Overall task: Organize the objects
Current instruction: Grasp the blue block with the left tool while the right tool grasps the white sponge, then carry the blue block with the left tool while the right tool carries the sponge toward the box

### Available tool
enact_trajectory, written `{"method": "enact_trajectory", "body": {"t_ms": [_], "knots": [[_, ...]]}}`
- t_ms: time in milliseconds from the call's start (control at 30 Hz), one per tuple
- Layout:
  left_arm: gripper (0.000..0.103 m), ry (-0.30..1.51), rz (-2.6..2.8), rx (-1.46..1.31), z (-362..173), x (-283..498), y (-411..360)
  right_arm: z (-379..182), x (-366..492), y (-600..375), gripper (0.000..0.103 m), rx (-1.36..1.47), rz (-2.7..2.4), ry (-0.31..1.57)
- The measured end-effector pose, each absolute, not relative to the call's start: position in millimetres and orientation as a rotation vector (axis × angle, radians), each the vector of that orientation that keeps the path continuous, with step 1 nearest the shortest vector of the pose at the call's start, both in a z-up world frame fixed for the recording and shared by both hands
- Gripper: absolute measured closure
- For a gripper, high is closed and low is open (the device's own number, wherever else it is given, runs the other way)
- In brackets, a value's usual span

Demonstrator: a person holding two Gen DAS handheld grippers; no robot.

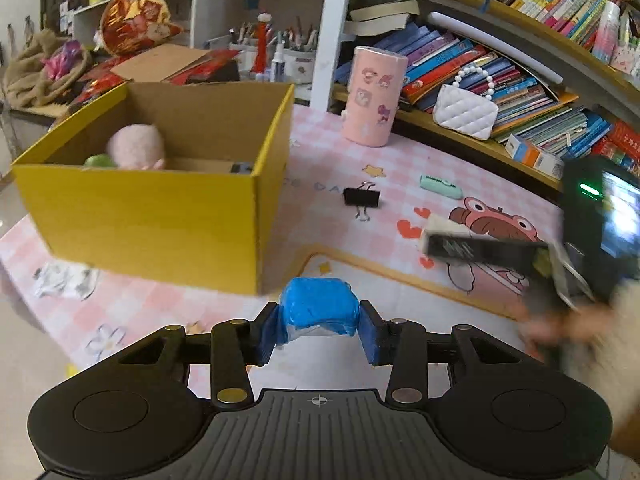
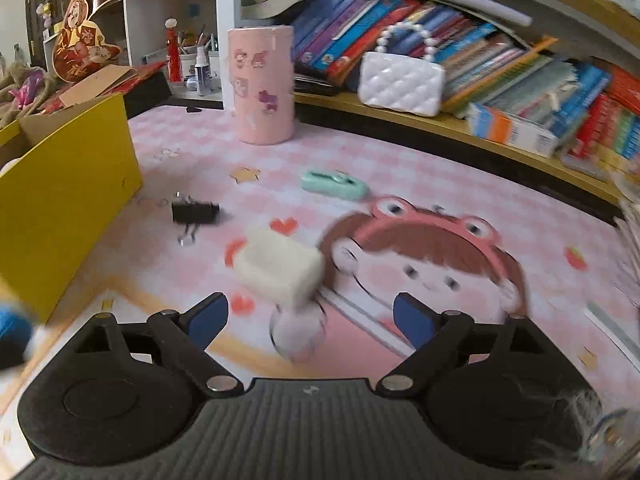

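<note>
My left gripper [image 1: 318, 326] is shut on a blue wrapped block [image 1: 318, 311], held above the pink mat just in front of the yellow cardboard box [image 1: 152, 216]. The box holds a pink plush [image 1: 136, 146] and a green thing. My right gripper [image 2: 310, 316] is open and empty, hovering just short of a white block [image 2: 280, 268] on the mat. A black binder clip [image 2: 195, 213] and a mint green stapler-like item [image 2: 334, 185] lie farther back. The right gripper also shows blurred in the left wrist view [image 1: 480, 250], over the white block.
A pink cylindrical container [image 1: 374, 96] stands at the back of the mat. A shelf behind holds a white quilted purse [image 2: 401, 78] and many books. The box [image 2: 60, 200] walls off the left side. Cluttered shelves and pen holders stand beyond it.
</note>
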State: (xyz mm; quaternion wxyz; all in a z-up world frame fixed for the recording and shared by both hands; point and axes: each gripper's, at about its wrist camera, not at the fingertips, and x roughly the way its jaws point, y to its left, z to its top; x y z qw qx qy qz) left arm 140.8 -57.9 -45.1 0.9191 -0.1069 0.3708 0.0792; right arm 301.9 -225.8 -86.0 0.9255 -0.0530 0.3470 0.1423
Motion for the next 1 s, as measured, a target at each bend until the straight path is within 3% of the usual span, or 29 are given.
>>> {"method": "enact_trajectory", "body": {"t_ms": [167,300,400,1000], "knots": [[0.063,0.747,0.164,-0.206,-36,124,-55,-101,333,-201,0.016,-0.111,0.284,0.719],[0.063,0.735,0.164,-0.199,-31,118,-51,-108,335,-199,0.044,-0.092,0.268,0.747],[0.063,0.720,0.159,-0.206,-28,115,-45,-107,329,-200,0.052,-0.107,0.275,0.727],[0.063,0.647,0.039,-0.244,-12,93,-4,-35,168,-205,0.054,0.017,0.296,0.696]]}}
